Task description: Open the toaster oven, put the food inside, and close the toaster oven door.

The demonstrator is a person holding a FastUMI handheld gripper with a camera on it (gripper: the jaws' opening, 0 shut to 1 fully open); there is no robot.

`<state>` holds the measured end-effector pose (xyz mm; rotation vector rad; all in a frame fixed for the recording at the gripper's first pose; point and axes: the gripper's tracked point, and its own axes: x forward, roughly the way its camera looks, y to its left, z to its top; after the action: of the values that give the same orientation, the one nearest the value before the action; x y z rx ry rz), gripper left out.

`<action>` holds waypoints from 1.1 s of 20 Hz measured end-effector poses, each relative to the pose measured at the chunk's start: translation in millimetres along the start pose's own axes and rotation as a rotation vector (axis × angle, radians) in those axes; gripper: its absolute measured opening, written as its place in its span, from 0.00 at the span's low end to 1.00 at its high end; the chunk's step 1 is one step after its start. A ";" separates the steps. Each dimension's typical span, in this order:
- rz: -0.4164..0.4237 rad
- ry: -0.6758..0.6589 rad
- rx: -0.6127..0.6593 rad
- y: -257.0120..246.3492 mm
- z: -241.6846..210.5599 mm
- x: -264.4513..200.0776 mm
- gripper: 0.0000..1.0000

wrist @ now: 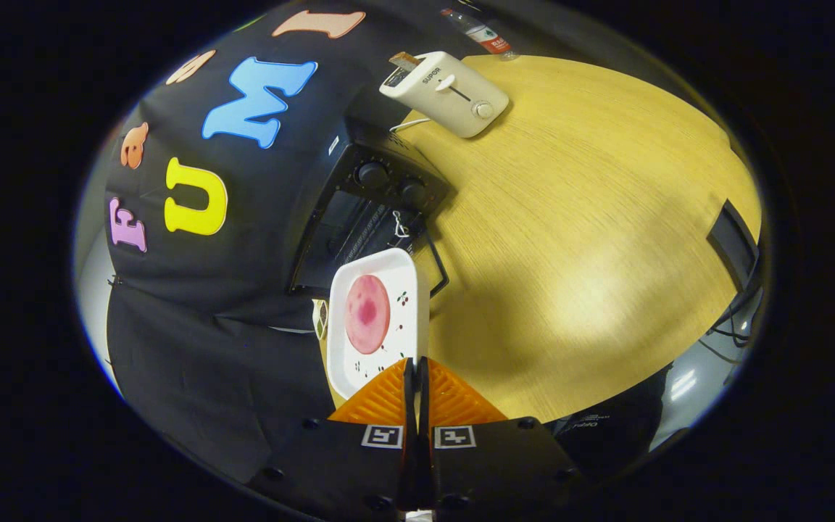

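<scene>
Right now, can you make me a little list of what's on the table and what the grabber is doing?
gripper: fingers closed together, pinching the near rim of the white plate, holding it up
food: round pink slice lying on the plate
toaster oven: black, beyond the plate, two knobs, door looks open
pop-up toaster: white, farther back, a slice of bread sticking up
bottle: at the table's far edge
table: light wood
</scene>
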<state>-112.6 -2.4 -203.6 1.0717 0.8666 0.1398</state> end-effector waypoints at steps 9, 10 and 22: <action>0.025 0.013 0.044 46.4 -5.7 61.1 0.02; 0.022 0.007 0.043 50.5 0.3 70.3 0.02; 0.009 -0.064 0.252 74.2 60.0 178.1 0.02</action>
<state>69.8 80.4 -229.9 1.3077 0.8363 0.0029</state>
